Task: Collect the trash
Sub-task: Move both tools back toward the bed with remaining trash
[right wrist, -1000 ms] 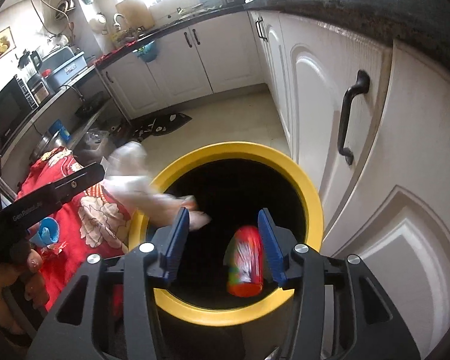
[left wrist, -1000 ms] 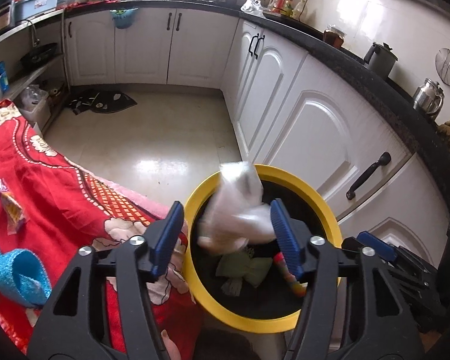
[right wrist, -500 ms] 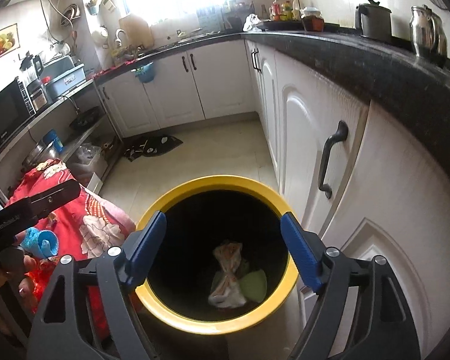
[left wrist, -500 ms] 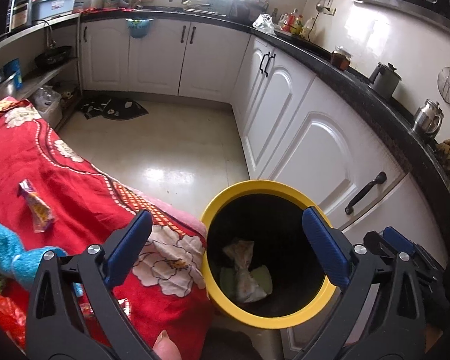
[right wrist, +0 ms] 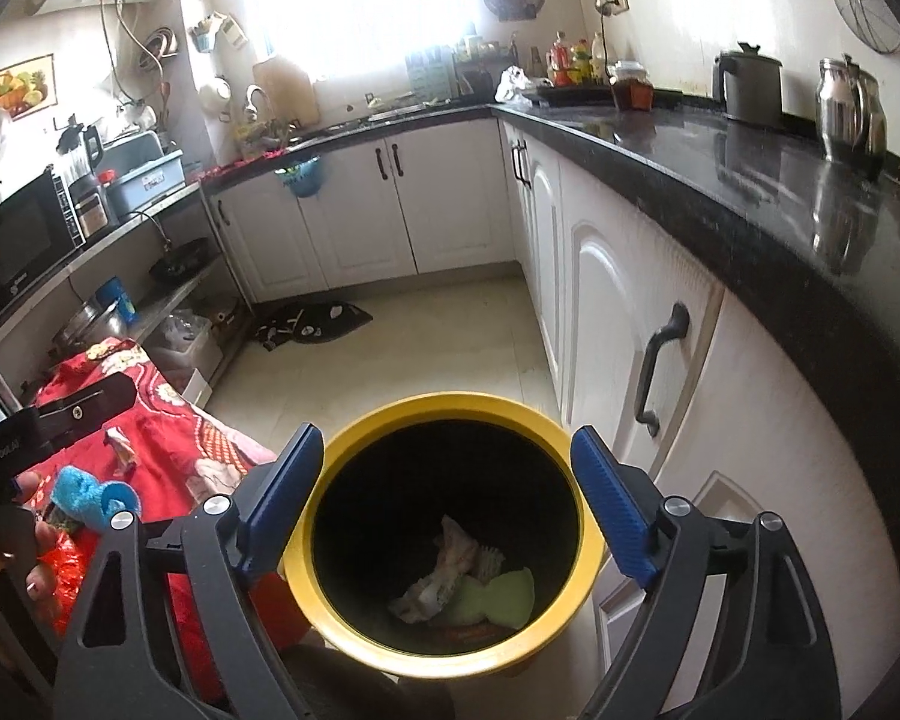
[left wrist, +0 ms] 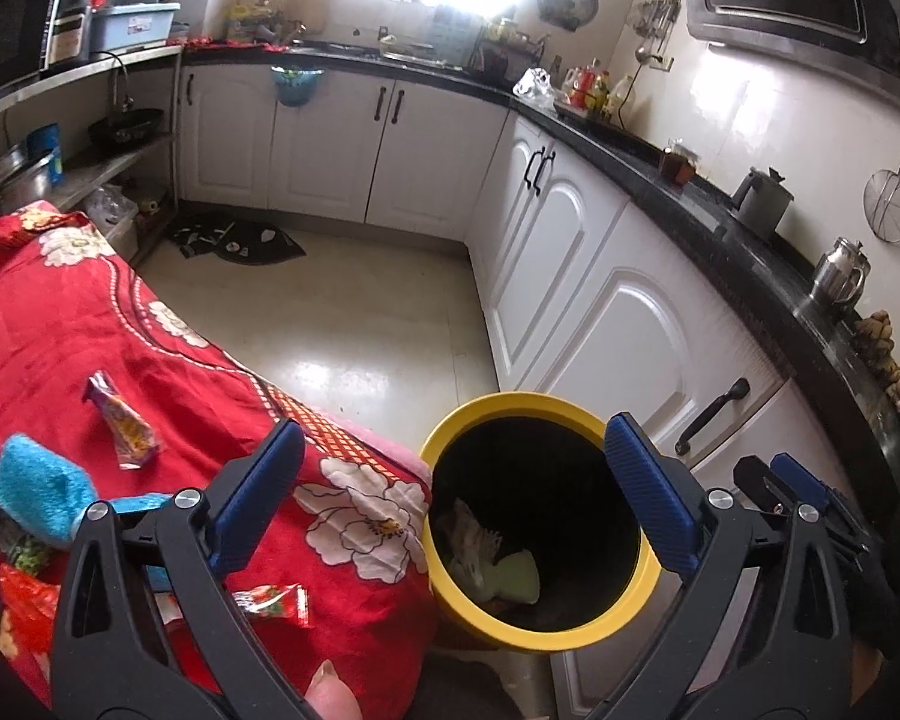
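2 claws wide, nothing held!
Your left claw [left wrist: 450, 504] and right claw [right wrist: 444, 504] hover over the bin [right wrist: 354, 432]; wrappers [left wrist: 123, 420] wait on the red cloth [left wrist: 60, 324].

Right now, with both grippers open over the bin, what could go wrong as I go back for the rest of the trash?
The red and silver wrapper lies near the edge of the red blanket, so a clumsy pinch by the left gripper could knock it off. The gripper may also snag blanket fabric. The blue cloth beside the orange wrapper could be binned by mistake.
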